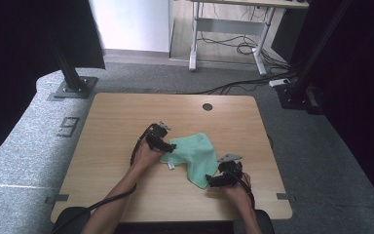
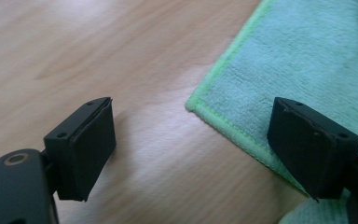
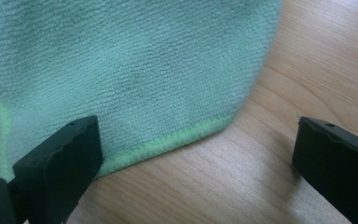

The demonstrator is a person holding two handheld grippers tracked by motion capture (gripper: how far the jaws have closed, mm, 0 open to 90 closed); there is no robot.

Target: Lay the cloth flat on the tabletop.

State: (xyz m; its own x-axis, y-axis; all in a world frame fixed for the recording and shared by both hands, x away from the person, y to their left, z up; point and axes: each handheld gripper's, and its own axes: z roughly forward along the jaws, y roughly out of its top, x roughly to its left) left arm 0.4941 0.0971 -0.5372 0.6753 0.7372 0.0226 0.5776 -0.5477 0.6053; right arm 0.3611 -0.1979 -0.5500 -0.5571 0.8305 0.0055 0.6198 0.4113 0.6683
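A green microfibre cloth [image 1: 193,155] lies crumpled on the wooden table [image 1: 117,122], near its middle. My left gripper [image 1: 167,147] sits at the cloth's left edge, open. In the left gripper view a bright-hemmed corner of the cloth [image 2: 307,60] lies between the jaws, and the left gripper [image 2: 191,149] holds nothing. My right gripper [image 1: 211,181] hovers at the cloth's near right corner, open. In the right gripper view the cloth [image 3: 130,70] spreads ahead with its hem between the wide-apart jaws of the right gripper [image 3: 196,158].
A round cable hole [image 1: 207,107] sits near the table's far edge. Bare wood extends to the left and far side. A white desk frame [image 1: 226,29] with cables on the floor stands beyond the table. Black posts [image 1: 70,68] stand at the far corners.
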